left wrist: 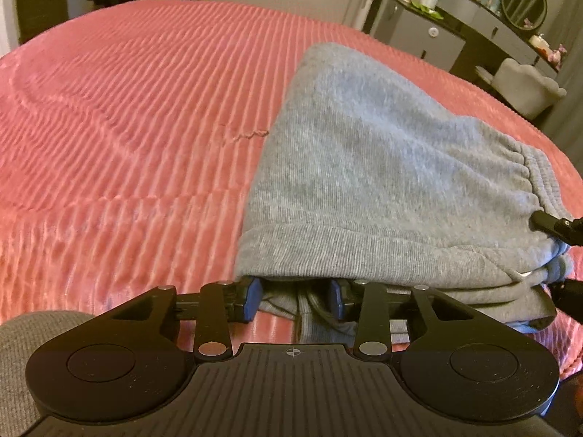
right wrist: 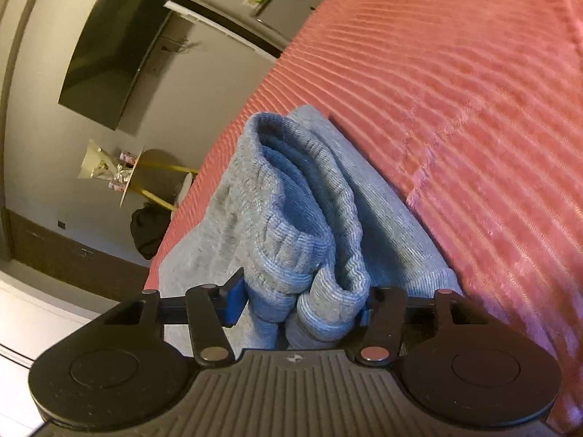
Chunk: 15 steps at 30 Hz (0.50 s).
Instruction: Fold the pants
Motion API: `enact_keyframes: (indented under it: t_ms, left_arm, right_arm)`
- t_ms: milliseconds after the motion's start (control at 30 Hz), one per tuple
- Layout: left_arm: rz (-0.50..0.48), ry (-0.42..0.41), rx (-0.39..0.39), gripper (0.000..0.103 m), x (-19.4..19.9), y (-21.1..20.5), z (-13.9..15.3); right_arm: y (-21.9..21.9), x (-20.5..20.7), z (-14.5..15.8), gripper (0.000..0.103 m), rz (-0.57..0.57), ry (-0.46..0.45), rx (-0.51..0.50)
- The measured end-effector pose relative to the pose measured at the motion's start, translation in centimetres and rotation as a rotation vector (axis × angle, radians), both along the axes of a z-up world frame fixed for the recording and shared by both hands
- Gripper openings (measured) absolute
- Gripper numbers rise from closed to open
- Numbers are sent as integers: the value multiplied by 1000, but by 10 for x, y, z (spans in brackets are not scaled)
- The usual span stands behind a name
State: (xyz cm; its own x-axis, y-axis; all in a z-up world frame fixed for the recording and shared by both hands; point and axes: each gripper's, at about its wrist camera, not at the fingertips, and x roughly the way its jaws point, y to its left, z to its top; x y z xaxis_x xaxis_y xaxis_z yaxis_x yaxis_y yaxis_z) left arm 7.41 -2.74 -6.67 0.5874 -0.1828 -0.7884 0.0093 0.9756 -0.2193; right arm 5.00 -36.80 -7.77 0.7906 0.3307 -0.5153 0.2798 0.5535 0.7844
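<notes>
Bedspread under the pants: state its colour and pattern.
Pinkish-red bedspread with ribbed stripes; clearest in left wrist view.

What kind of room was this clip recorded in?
Most likely a bedroom: a bed under a pink ribbed bedspread, a dressing table with a round mirror and toiletries, and a wall-mounted TV.

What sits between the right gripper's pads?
A bunched fold of the grey pants, ribbed band included, fills the gap at the right gripper; the right wrist view shows it.
</notes>
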Motion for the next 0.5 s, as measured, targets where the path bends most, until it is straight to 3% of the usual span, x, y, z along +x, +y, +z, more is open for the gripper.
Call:
enact_keyframes:
  t_ms: [33, 67, 100, 200, 333, 433, 500]
  left_arm:
    - [2, -15, -6, 34, -3, 0, 2]
    - [3, -39, -14, 20, -5, 1, 5]
    - [0, -62, -25, 13, -9, 4, 8]
    - [-23, -135, -75, 9, -20, 9, 20]
    - [-113, -149, -42, 9, -34, 3, 28]
    - [-156, -135, -9, 18, -42, -2, 34]
    - [-153, -154, -12, 43, -45, 1, 41]
  right_arm:
    - [2, 0, 4, 48, 5, -13, -23]
    - [3, -1, 11, 45, 15, -32, -46]
    - [3, -3, 17, 43, 15, -67, -43]
    - [1, -14, 34, 42, 12, -171, 19]
    - [-4, -25, 46, 43, 25, -226, -38]
    - [-7, -18, 33, 46, 47, -118, -144]
    - [-16, -20, 20, 60, -24, -13, -162]
